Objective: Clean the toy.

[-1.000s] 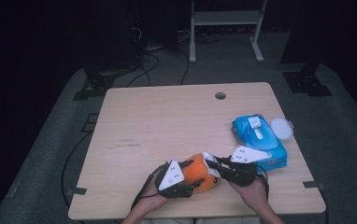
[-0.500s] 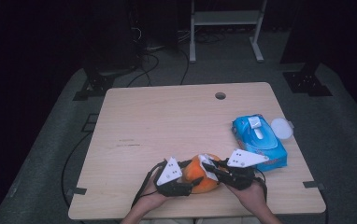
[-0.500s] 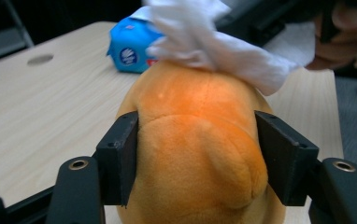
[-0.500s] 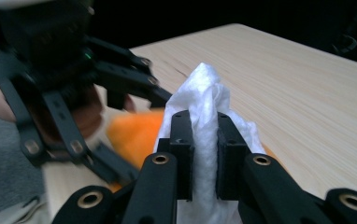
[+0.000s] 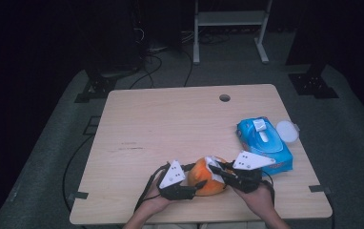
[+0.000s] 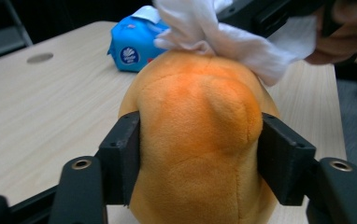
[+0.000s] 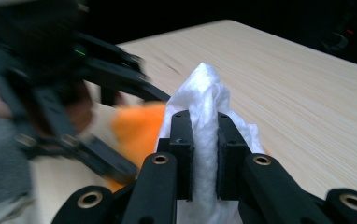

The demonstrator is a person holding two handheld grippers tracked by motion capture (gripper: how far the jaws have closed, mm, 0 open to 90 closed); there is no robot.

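Orange plush toy [image 6: 195, 135], rounded, soft fuzzy fabric with stitched seams, is seen near the front edge of the table [image 5: 170, 124], about mid-width, between the two grippers. It is clamped at both flanks by the left gripper [image 6: 197, 154]; the black pads are pressed into the plush, and the jaws have just been closing further on it. In the high view the left gripper [image 5: 189, 183] is placed on the toy's [image 5: 207, 181] left, held by a hand [image 5: 154, 202] entering over the front edge.

A crumpled white wipe [image 7: 204, 140], thin, fibrous, creased, is pinched tight by the right gripper [image 7: 204, 158], jaws nearly pressed together on it. The wipe [image 6: 223, 37] is laid on top of the toy, touching it. In the high view the right gripper [image 5: 225, 174] is set against the toy's right side.

A blue wipes pack [image 5: 265, 143], glossy soft plastic, rectangular, with white flap, is lying near the right edge, just beyond the right gripper. A round white lid [image 5: 286, 131] is resting just beside the pack, at the right edge.

Table top is light wood-grain laminate, flat, with rounded corners and a round cable hole [image 5: 225, 98] near the back edge. Left half and back of the table are open for movement; little room is left between toy and front edge.
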